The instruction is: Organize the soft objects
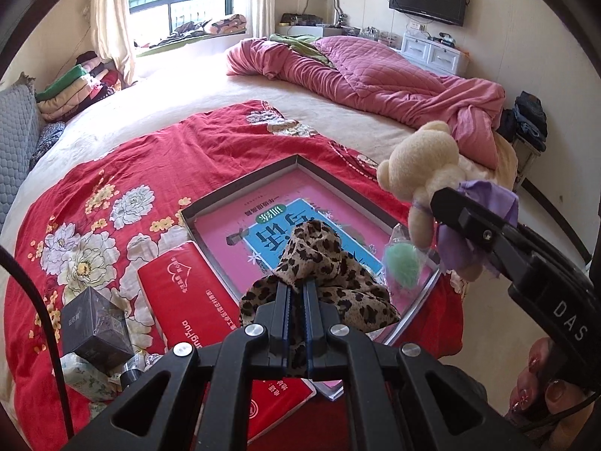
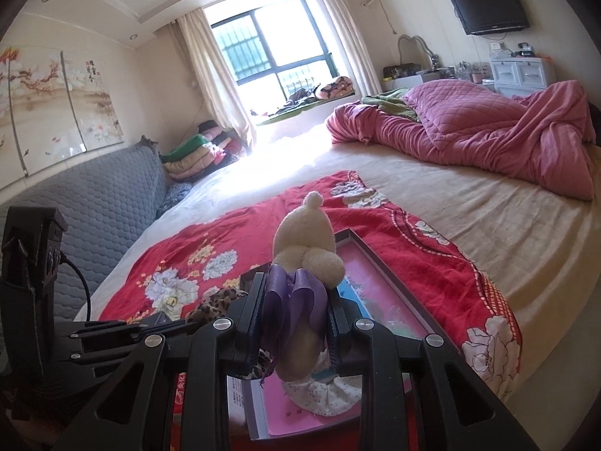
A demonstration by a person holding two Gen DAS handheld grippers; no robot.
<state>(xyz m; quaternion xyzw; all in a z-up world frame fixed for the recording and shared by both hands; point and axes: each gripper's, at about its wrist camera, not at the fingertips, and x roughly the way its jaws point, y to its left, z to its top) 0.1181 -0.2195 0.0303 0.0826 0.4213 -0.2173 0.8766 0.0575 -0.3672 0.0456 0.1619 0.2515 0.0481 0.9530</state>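
We find the leopard-print cloth (image 1: pixel 319 263) clenched in the left gripper (image 1: pixel 296 293), hanging over the shallow tray (image 1: pixel 240 184) on the red floral blanket (image 1: pixel 157 158). The right gripper (image 2: pixel 295 300) grasps the cream teddy bear (image 2: pixel 306 233) by its purple ribbon (image 2: pixel 293 293), above the same tray. A red tissue pack (image 1: pixel 176 285) lies beside the tray.

One plush bear (image 1: pixel 420 158), one leopard cloth (image 1: pixel 319 263), two tools (image 1: pixel 296 297), one tray (image 1: pixel 240 184).
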